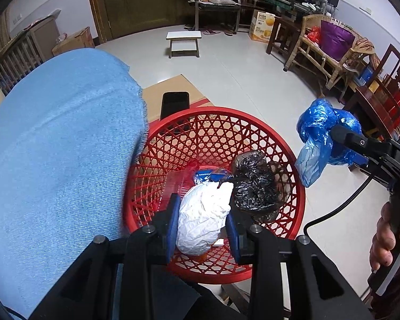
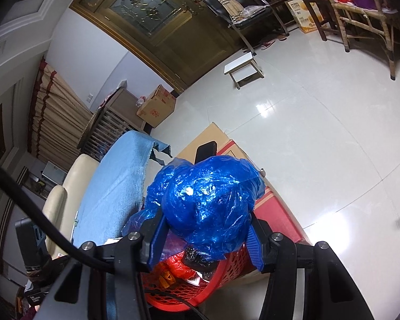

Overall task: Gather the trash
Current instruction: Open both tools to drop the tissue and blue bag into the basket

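Now left fingers [image 1: 202, 222] clamp white wad [image 1: 202, 218] inside basket rim [image 1: 293, 157]; right fingers [image 2: 204, 236] clamp blue bag [image 2: 208, 200].

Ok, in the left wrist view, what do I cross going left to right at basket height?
Blue denim cloth → red basket → white crumpled paper held in the left tongs → black plastic bag → blue plastic bag held in the right tongs.

Bright, sharp, fisheye-warped; floor [image 2: 306, 138] glare.
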Demonstrator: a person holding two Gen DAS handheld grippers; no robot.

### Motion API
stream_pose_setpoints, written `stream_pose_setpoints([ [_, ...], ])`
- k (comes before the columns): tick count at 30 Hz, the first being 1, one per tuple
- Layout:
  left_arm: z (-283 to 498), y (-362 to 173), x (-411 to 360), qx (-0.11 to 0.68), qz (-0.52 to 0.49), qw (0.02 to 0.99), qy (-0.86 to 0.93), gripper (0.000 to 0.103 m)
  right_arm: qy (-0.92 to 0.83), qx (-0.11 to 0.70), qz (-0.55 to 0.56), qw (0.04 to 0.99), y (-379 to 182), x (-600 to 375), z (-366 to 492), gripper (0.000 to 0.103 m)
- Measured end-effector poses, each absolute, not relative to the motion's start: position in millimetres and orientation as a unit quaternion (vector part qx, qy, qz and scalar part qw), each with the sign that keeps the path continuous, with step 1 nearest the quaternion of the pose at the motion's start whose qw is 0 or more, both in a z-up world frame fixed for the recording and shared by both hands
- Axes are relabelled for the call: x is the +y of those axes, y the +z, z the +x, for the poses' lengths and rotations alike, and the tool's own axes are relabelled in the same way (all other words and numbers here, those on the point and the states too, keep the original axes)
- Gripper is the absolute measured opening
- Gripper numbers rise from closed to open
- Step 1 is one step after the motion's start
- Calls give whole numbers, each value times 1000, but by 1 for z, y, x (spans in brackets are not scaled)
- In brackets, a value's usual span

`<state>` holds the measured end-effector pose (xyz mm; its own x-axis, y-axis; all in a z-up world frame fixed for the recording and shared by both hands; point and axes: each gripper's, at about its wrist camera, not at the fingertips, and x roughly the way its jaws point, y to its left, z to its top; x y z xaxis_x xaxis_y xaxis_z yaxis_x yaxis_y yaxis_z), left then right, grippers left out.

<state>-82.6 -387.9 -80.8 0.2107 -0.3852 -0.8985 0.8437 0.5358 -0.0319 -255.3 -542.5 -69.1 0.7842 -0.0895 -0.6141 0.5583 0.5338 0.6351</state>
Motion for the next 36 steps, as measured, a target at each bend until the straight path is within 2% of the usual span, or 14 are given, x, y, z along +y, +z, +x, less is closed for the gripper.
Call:
stream_pose_setpoints([
  [10,-81,-85,-391,471,243,740,-414,33,-176,269,432,843,-70,-542,-232,56],
  [14,-78,-86,-390,474,240,739,-414,36,-172,271,425,846,-70,-542,-219,56],
  [21,-73,-79,-385,463,226,743,-427,57,-172,274,413,851,-71,-541,-197,56],
  [27,-67,-66,-373,438,212,752,-445,67,-170,278,408,853,-71,-539,-185,56],
  [36,-54,-47,-339,419,198,781,-420,71,-162,302,389,855,-71,-527,-164,57],
])
